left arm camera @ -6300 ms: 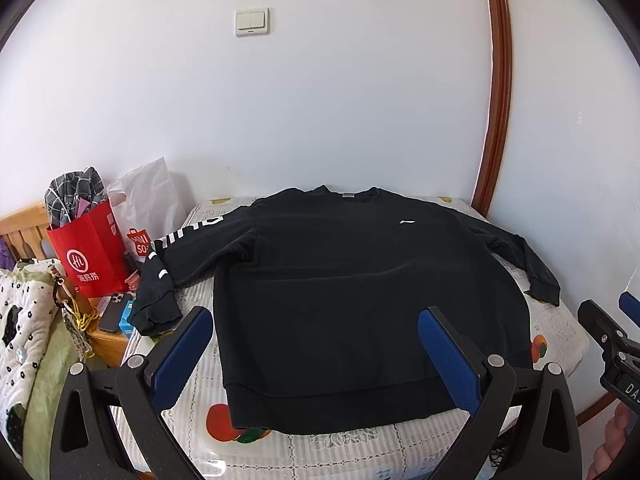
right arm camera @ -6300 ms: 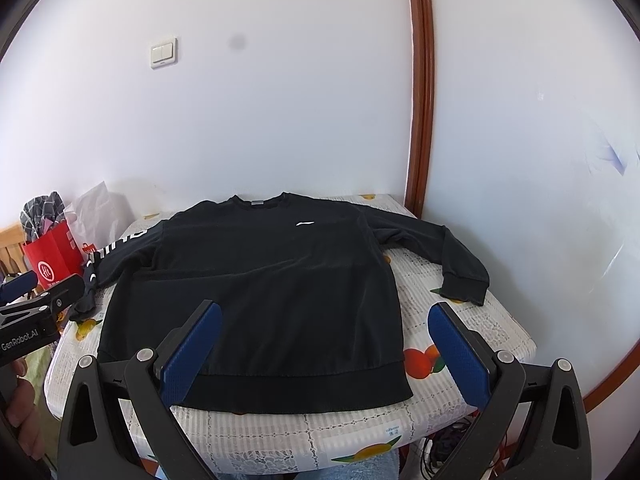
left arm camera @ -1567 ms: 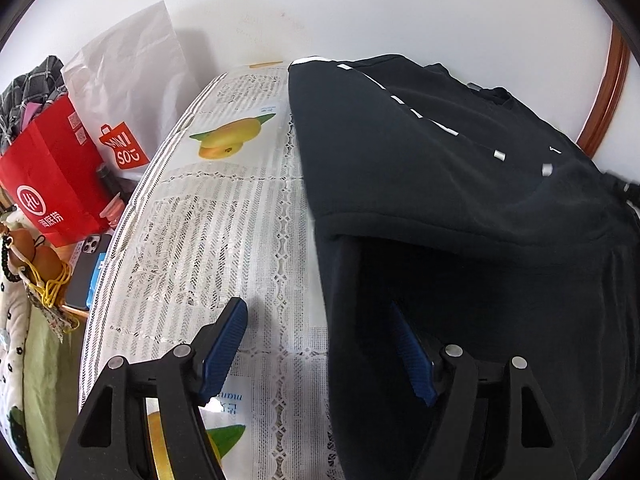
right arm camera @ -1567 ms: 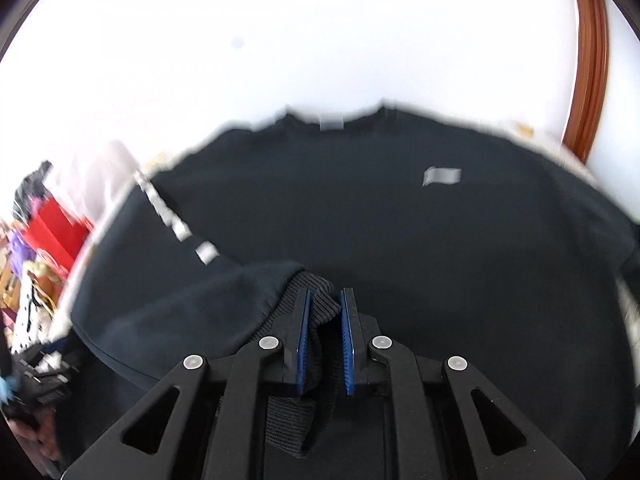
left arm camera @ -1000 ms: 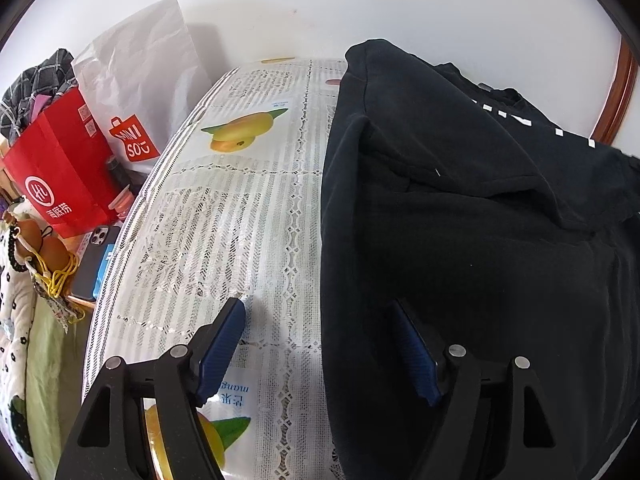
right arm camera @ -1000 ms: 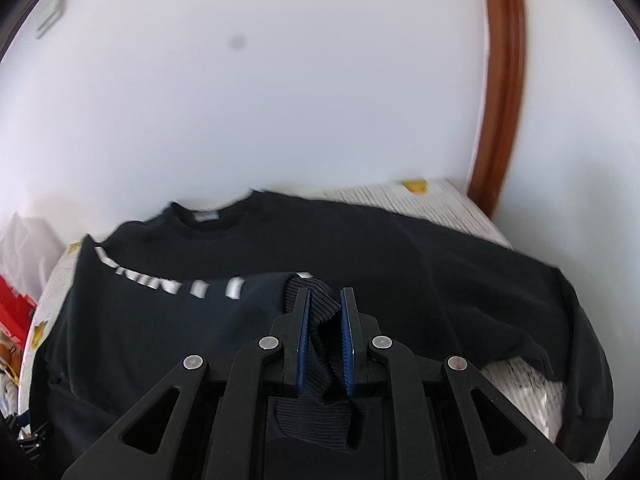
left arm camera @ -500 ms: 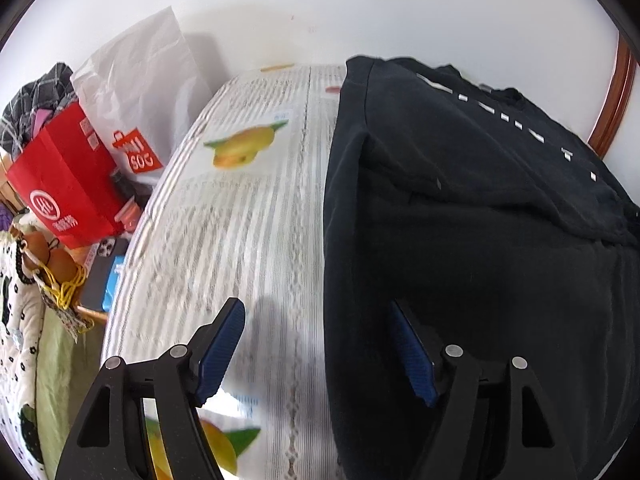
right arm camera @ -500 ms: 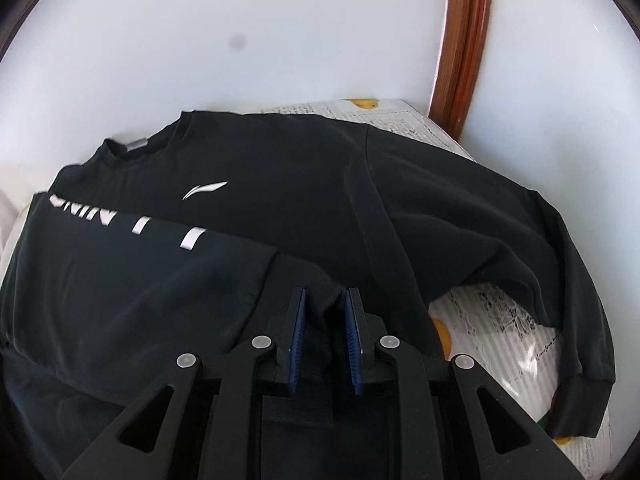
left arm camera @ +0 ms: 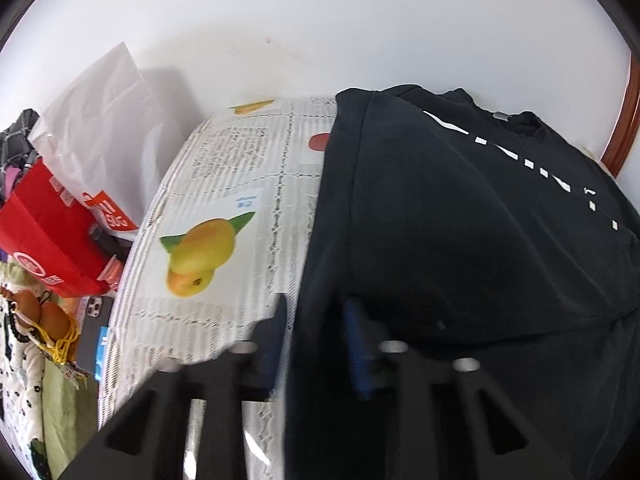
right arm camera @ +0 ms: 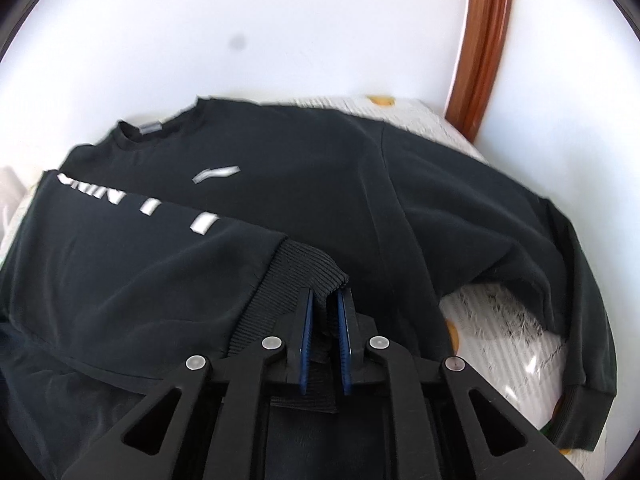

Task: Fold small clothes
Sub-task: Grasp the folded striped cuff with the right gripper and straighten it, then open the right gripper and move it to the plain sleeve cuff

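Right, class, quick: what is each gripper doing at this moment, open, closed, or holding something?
Left gripper: closed on the side edge of the black sweatshirt.
Right gripper: jaws closing on the ribbed cuff of the folded sleeve.

Fruit-print table [left arm camera: 224, 184], black sweatshirt [right arm camera: 320, 184] on it

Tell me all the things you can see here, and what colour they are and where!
sweatshirt: one, black, spread on the table, lettered sleeve folded across its chest
sleeve cuff: one, black ribbed, between the right gripper's pads
tablecloth: one, white with fruit prints, under the sweatshirt
red bag: one, red, left of the table
white bag: one, white, behind the red bag
phone: one, dark, below the red bag
left gripper: one, black with blue pads, closed on the sweatshirt's side edge
right gripper: one, black with blue pads, closing on the cuff
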`<state>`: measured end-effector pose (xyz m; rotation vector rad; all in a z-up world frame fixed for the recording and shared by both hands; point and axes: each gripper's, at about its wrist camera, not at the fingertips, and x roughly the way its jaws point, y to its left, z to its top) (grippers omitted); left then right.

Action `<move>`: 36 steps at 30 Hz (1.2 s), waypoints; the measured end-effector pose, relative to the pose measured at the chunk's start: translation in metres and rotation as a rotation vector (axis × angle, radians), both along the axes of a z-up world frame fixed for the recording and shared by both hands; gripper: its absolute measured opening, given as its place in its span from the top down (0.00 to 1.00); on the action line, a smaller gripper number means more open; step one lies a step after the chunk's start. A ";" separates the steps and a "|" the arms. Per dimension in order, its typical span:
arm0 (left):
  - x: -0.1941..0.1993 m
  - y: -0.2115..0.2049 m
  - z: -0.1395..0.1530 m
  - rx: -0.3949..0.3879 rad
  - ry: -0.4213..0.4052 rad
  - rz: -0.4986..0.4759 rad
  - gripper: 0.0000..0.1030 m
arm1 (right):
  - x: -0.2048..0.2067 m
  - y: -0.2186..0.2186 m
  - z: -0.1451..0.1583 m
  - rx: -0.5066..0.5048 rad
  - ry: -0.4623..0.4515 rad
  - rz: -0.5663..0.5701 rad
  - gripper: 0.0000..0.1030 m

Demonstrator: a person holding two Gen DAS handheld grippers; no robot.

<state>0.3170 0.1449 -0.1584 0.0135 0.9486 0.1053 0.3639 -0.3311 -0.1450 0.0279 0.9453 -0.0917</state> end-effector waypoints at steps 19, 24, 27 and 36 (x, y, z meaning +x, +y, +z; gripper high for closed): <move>-0.018 0.027 -0.010 0.004 0.050 0.095 0.74 | 0.006 -0.001 -0.010 -0.063 0.072 -0.015 0.72; -0.038 0.029 -0.009 -0.011 0.056 0.098 0.59 | -0.032 -0.013 0.009 -0.001 0.033 -0.019 0.59; -0.049 0.030 -0.006 -0.034 0.059 0.090 0.51 | -0.057 -0.021 0.019 -0.027 -0.003 -0.045 0.53; -0.099 0.006 -0.006 -0.068 0.057 0.015 0.37 | -0.128 -0.074 0.033 -0.068 -0.027 -0.145 0.46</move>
